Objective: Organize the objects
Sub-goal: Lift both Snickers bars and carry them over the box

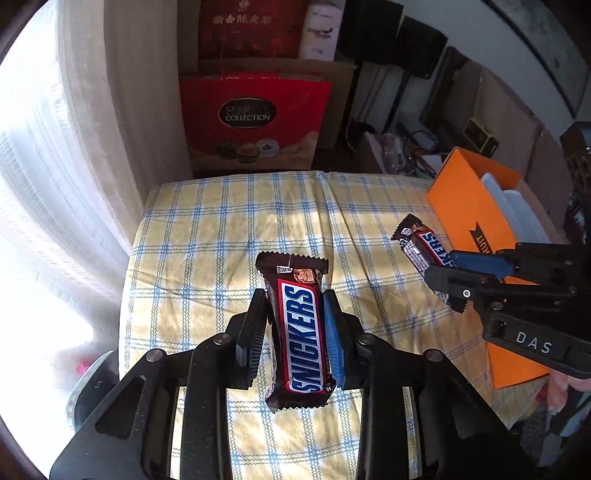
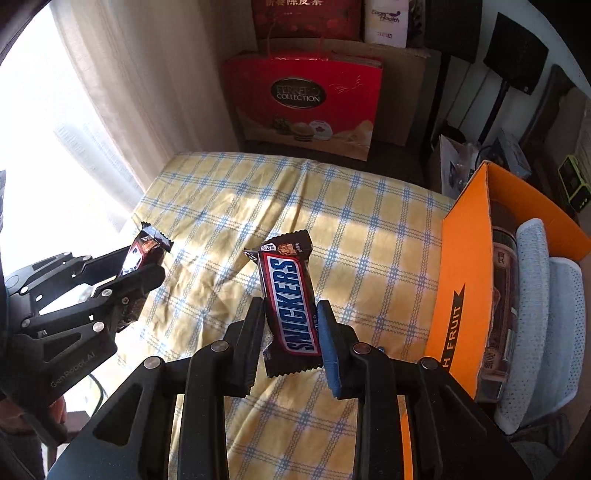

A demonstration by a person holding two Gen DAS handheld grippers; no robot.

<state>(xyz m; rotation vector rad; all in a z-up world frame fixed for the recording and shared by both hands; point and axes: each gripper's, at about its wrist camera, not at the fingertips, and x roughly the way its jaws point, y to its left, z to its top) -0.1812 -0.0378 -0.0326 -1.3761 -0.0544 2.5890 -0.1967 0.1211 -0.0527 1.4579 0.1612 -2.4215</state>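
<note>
Both grippers, left (image 1: 295, 332) and right (image 2: 291, 332), have fingers clamped lengthwise on Snickers bars (image 1: 301, 332); orange box (image 2: 465, 280) sits right of frame, nearer the right one.

A Snickers bar (image 2: 290, 295) is clamped in the right tongs (image 2: 291, 325) mid-frame; another bar (image 2: 142, 254) is gripped by the left tongs (image 2: 138, 269) at left, orange box (image 2: 465, 266) seen at right.

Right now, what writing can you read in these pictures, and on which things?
"SNICKERS": brown chocolate bar wrapper in the left gripper, and a second bar in the right gripper.
"COLLECTION": red paper gift bag.
"FRUIT": orange cardboard box.
"DAS": right gripper's black body.
"GenRobot.AI": left gripper's body.
Dark red bag's characters: blurred.
</note>
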